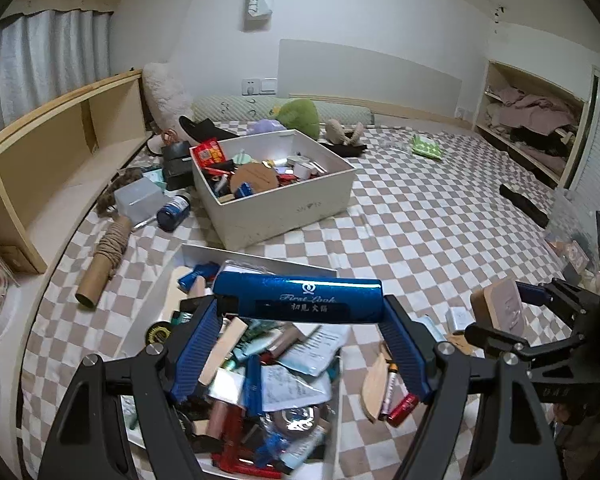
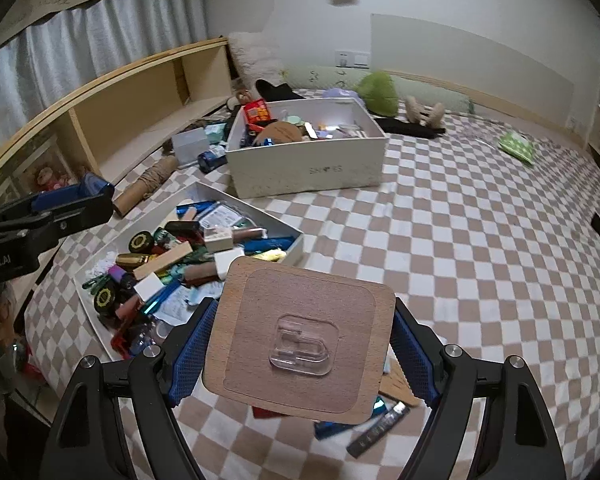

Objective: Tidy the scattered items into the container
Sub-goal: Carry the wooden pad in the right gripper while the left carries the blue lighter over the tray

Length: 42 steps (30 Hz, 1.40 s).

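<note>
We hold a blue tube (image 1: 298, 299) crosswise in the left gripper (image 1: 304, 312), clamped end to end between the pads, right above the tray (image 2: 256, 210). The right gripper (image 2: 300, 344) pinches a wooden plaque (image 2: 300, 340) by its side edges, just beside the tray's near corner and over the bedspread (image 2: 460, 260). To drop the tube well, we should lower it toward the heap first (the tray is already crowded), then part the fingers so it settles flat rather than rolling out. The plaque should follow only once the left gripper is clear. A battery (image 1: 390, 394) and a few other bits lie loose on the bedspread.
</note>
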### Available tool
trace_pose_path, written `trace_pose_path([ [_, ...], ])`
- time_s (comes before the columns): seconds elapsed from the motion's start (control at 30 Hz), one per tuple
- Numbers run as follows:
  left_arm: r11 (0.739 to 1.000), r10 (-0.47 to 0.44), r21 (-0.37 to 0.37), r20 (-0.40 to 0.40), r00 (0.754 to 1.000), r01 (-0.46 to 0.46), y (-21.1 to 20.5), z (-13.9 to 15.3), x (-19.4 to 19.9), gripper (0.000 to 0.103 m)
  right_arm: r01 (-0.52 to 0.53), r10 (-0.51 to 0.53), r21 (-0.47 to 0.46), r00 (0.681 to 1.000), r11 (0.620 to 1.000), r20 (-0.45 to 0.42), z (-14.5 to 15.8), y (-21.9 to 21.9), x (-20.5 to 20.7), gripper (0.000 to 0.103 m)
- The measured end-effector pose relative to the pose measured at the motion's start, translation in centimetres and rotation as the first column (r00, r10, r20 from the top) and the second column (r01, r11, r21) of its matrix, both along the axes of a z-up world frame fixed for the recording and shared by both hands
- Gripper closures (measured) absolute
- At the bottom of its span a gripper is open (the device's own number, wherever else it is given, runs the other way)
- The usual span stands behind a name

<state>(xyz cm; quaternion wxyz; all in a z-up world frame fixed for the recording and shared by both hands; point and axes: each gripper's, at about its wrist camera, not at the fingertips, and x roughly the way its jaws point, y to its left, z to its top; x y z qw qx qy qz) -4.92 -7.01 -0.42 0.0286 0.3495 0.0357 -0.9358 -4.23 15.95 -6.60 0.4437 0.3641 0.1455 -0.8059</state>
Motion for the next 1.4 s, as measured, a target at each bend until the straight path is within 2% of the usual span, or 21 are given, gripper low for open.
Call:
trace_pose_path([
  [0.37,0.997,0.08,0.017,0.001,0.997,-0.08,-4.3,0.3,-0.4,0.023,-0.084,0.084,-0.034,0.996,0.996,0.013,0.8,-4.6,0.5,0.02],
  [0.6,0.995,0.095,0.032,0.029,0.995,-0.096,-5.6,-0.4,-0.6,0.023,-0.12,0.12,-0.032,0.993,0.992,0.018,0.6,-6.6,0.8,0.02],
  [1.0,0.993,0.046,0.093,0.203,0.978,-0.066,-5.5,-5.6,-0.1,0.023,-0.137,0.136,0.001,0.989,0.991,0.057,-1.9,-9.0,0.3,0.02],
  [1.4,0.995,-0.047,0.095,0.296,0.954,0.019,-3.6,-8.9,1.3,0.023,-0.139,0.137,0.018,0.988,0.99,0.073,-3.2,-11.1,0.1,0.02],
])
